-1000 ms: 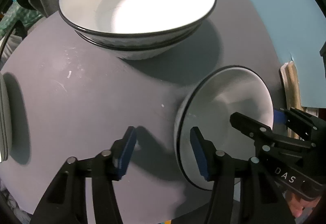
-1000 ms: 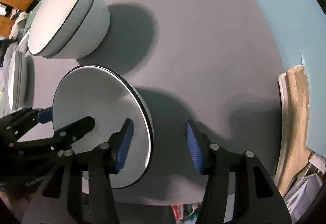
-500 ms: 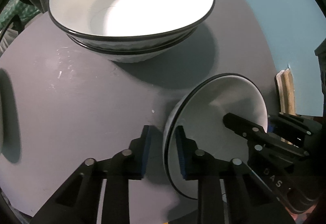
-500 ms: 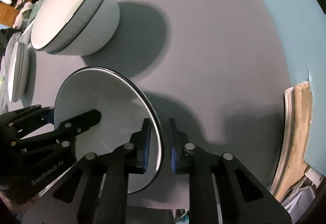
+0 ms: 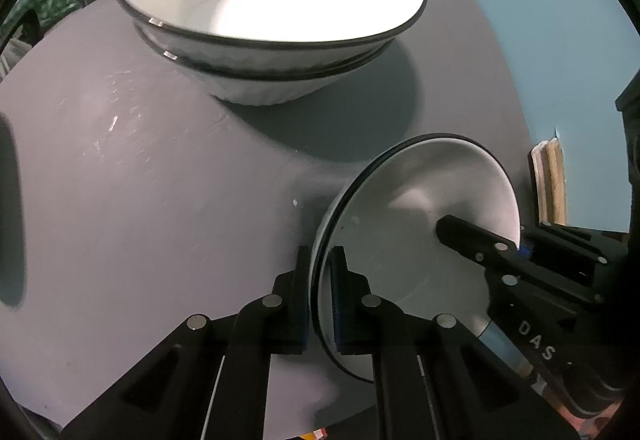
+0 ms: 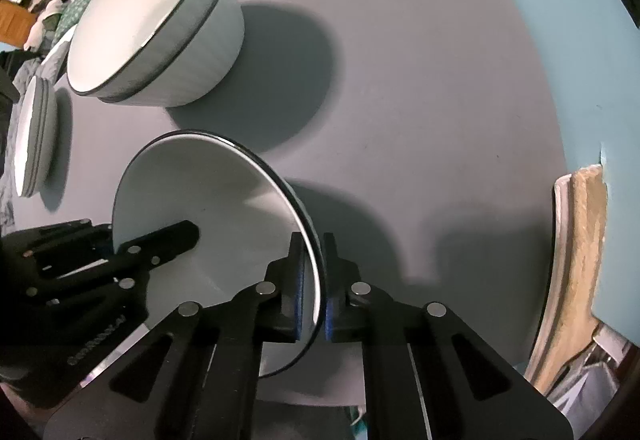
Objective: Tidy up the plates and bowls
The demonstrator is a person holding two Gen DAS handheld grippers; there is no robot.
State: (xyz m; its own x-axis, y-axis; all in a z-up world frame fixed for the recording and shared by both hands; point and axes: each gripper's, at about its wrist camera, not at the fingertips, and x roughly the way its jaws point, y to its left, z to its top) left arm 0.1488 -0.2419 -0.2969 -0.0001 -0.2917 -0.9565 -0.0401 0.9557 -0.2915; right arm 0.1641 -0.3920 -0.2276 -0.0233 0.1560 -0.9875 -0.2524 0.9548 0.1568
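- gray mat (image 6: 420,100) lies under all the dishes.
- two big bowls (image 5: 272,20) sit stacked at the back.
- small bowl (image 5: 416,240) is near the front edge.
- left gripper (image 5: 320,296) and right gripper (image 6: 311,288) each pinch its rim.

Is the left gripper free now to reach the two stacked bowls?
Probably not: the left gripper is shut on the small bowl's rim. The mat toward the stacked bowls is otherwise unobstructed.
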